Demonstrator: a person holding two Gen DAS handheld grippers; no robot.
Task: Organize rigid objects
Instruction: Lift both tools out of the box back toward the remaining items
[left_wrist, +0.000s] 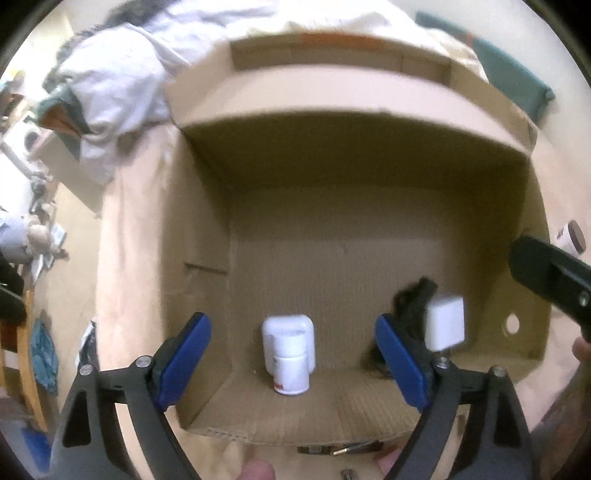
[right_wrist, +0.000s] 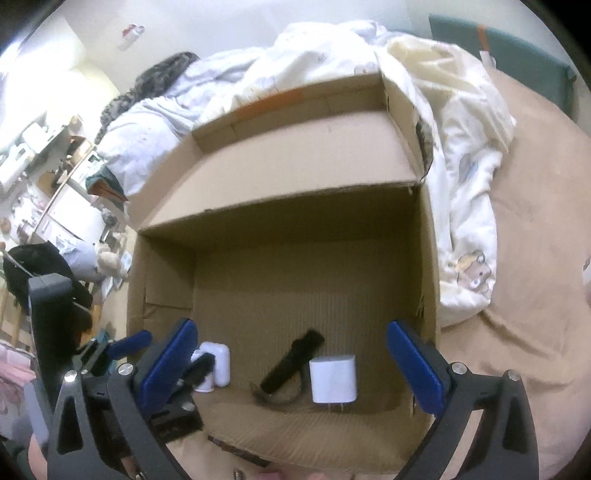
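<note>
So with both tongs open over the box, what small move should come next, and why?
Probably swing the right tongs out toward the brown-capped bottle lying outside the cardboard box. Both tongs are empty, while the white bottle, charger and black item already sit inside.

Left gripper (left_wrist: 293, 363) spread wide, holding nothing. Right gripper (right_wrist: 291, 363) likewise spread and unladen, just right of the left, both angled downward.
</note>
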